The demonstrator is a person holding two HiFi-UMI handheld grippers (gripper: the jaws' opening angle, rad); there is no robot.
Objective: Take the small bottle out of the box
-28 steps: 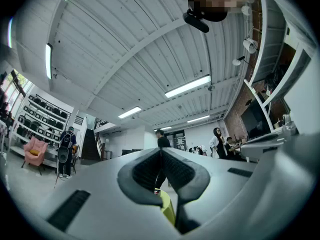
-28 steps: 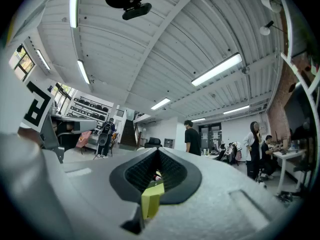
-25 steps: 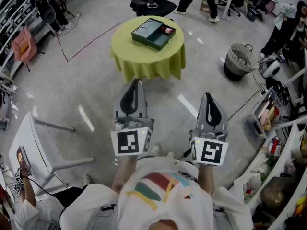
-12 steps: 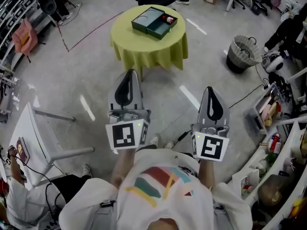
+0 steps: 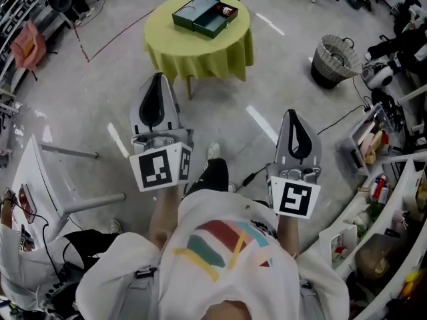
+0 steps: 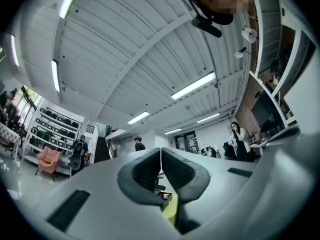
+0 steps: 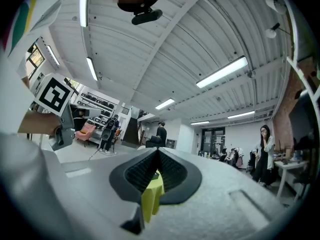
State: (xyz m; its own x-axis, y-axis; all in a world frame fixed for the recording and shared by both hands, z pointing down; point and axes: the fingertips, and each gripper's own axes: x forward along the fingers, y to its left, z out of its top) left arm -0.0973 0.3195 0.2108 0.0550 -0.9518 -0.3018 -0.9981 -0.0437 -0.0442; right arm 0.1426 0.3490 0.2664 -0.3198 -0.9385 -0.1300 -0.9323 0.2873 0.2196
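Small bottle (image 5: 229, 10) in open green box (image 5: 212, 27): probably light, rigid, slick; best pinched across its middle. Left gripper (image 5: 158, 79), right gripper (image 5: 291, 114): jaws pressed together, empty, well away.

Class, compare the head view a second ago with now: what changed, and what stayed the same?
The left gripper drifted left in the picture; a dark trouser leg stepped forward between the grippers; the yellow table now sits nearer the top edge. Nothing was taken or released. Unchanged: left gripper and right gripper both shut and empty, box open on the table.
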